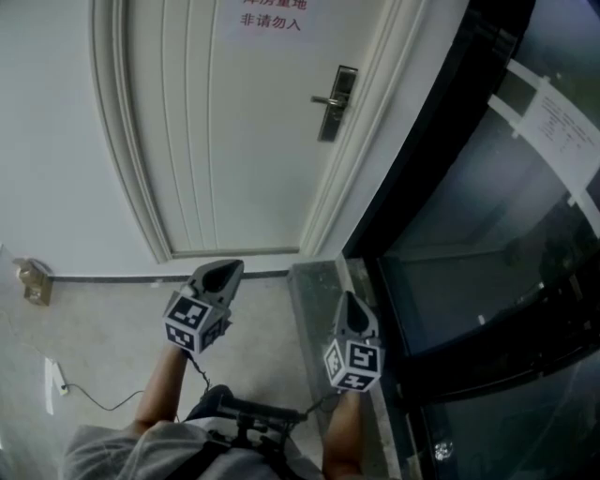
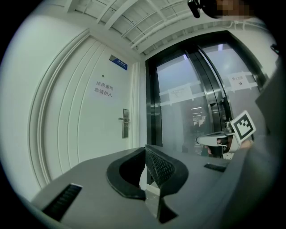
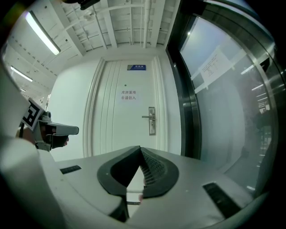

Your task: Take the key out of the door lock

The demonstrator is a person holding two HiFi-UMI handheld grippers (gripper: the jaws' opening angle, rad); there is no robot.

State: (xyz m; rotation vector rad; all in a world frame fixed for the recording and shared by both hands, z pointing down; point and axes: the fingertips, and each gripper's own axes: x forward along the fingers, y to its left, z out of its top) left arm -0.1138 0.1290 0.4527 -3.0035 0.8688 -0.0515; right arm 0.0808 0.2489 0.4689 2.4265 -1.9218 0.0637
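Well, left gripper [image 2: 145, 152]: jaws together, empty; I carry it idle.
Right gripper [image 3: 140, 150]: jaws pressed together, empty, aimed at the door [image 3: 129, 116] for approach.
Door lock [image 1: 336, 103]: well ahead; key too small to see.

The red-lettered door sign [image 1: 272, 19] is being cut off by the top edge. The lock plate [image 1: 336, 103] is appearing too small for its details to be resolved.
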